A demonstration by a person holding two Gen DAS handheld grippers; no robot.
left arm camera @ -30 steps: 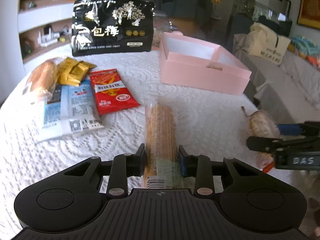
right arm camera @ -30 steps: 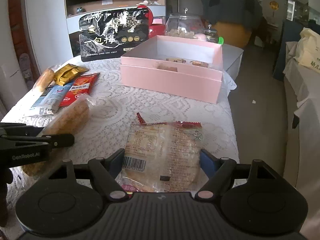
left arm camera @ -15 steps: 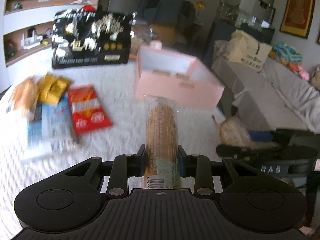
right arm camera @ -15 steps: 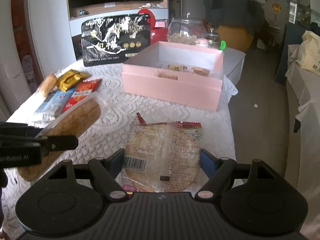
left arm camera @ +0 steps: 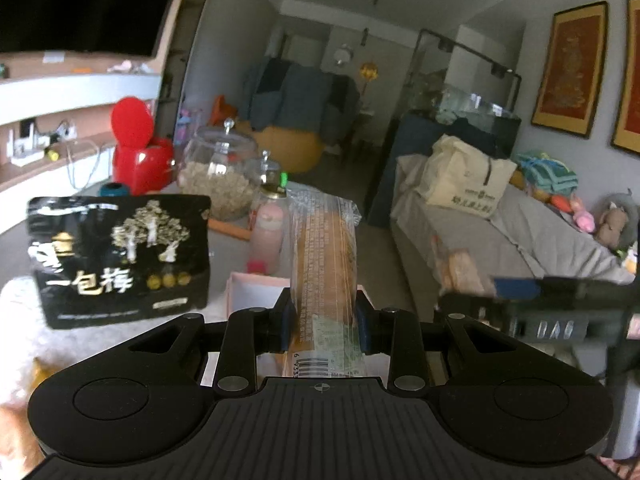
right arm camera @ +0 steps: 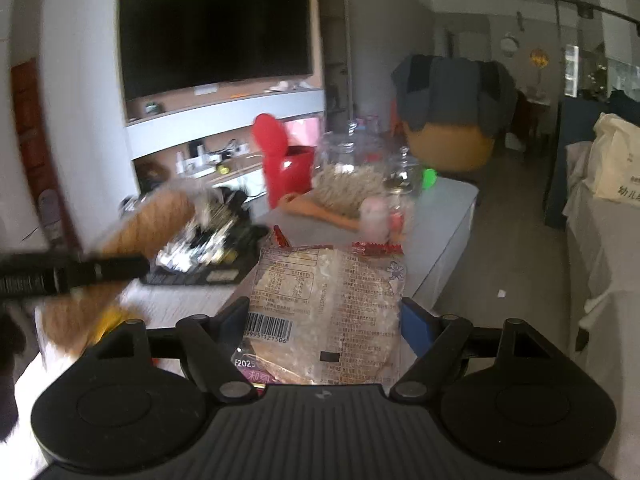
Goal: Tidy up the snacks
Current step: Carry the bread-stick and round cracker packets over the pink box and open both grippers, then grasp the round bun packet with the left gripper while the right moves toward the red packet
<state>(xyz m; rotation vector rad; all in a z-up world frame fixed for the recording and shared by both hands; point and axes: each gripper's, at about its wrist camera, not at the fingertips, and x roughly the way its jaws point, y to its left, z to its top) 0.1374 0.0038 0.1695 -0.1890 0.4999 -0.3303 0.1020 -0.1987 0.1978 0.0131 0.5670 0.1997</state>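
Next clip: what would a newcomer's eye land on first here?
Probably the two wrapped snacks held up close to each camera: a long bread stick clamped in the left tool and a flat round cake packet in the right tool. Behind, a black plum bag stands at left, with a red appliance beyond.

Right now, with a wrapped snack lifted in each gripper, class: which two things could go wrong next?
1. The left gripper pinches the long bread packet only near its barcode end; most of it sticks out beyond the jaws, so it may sag or slip.
2. The right gripper holds the flat round cake packet by slick film, close to the left gripper; they could bump.
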